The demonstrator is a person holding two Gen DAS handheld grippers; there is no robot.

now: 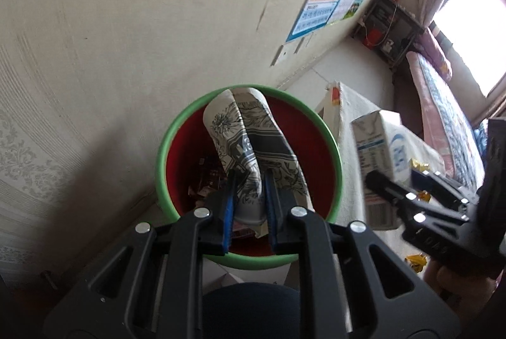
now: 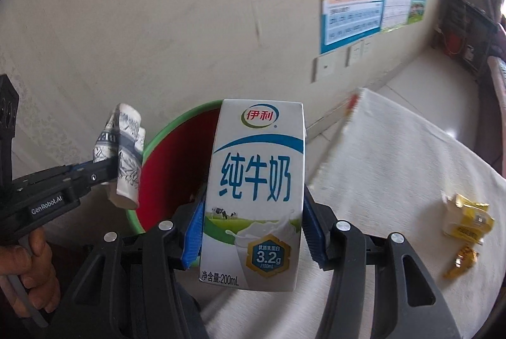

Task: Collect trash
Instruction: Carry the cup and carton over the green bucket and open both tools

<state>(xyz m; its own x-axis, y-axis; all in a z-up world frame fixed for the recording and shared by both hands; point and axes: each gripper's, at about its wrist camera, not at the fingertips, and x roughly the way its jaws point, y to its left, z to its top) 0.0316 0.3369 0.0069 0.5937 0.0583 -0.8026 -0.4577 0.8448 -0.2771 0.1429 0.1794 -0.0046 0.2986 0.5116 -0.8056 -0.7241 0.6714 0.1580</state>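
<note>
Here, the left gripper (image 1: 249, 180) pinches a crushed paper cup (image 1: 249, 136) over the bin (image 1: 164, 149); the right gripper (image 2: 253, 231) clamps a milk carton (image 2: 256, 180) beside it.

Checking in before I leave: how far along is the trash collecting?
Done: some scraps already lie in the red bin. In hand: the left hand-held gripper holds a crushed paper cup over the bin; the right hand-held gripper grips a milk carton. Left: yellow wrappers on the white cloth.
</note>
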